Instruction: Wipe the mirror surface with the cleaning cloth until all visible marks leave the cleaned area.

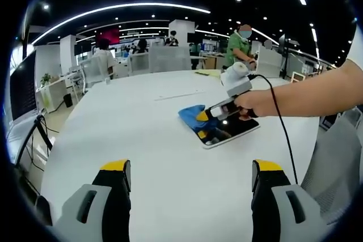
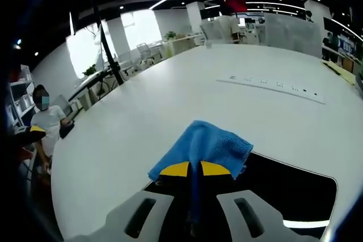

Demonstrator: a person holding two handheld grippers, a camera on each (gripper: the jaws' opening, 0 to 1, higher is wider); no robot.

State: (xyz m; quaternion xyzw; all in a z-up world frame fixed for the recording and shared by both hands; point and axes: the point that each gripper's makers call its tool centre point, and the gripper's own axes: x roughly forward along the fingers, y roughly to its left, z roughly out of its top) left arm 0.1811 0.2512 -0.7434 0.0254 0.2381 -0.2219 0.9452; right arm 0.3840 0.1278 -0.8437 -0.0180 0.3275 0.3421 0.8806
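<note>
Mirror [image 1: 229, 133] lies flat on the white worktop [image 1: 159, 140], toward the far right part of it in the left gripper view. Right gripper [image 1: 202, 115], held by a hand [image 1: 256, 103], is down at the mirror's left end w/ the blue cleaning cloth [image 1: 190, 115] pinched in its jaws. In the right gripper view the jaws are nearly closed, yellow tips pressed on a fold of cloth [image 2: 199, 147], which bunches ahead of the tips and spills off the mirror's edge onto the worktop. The mirror's dark glass [image 2: 295, 188] runs right of the cloth, reflecting ceiling lights.

Left gripper [image 1: 190, 175] is well back from the mirror, jaws wide apart, holding nothing, over bare worktop.

Progress, my read: wiping underway, not finished. Cloth sits at one end of the mirror only; most of the glass to the right of it isn't under the cloth. Can't tell marks from reflections in the left gripper view: some yellow/dark blobs on the glass may just be the gripper mirrored. In the right gripper view the exposed glass looks fairly clean but too dark to be sure. Left to do, prob: passes across the rest of the mirror, then check for smears. Mirror and cloth both in plain sight.
</note>
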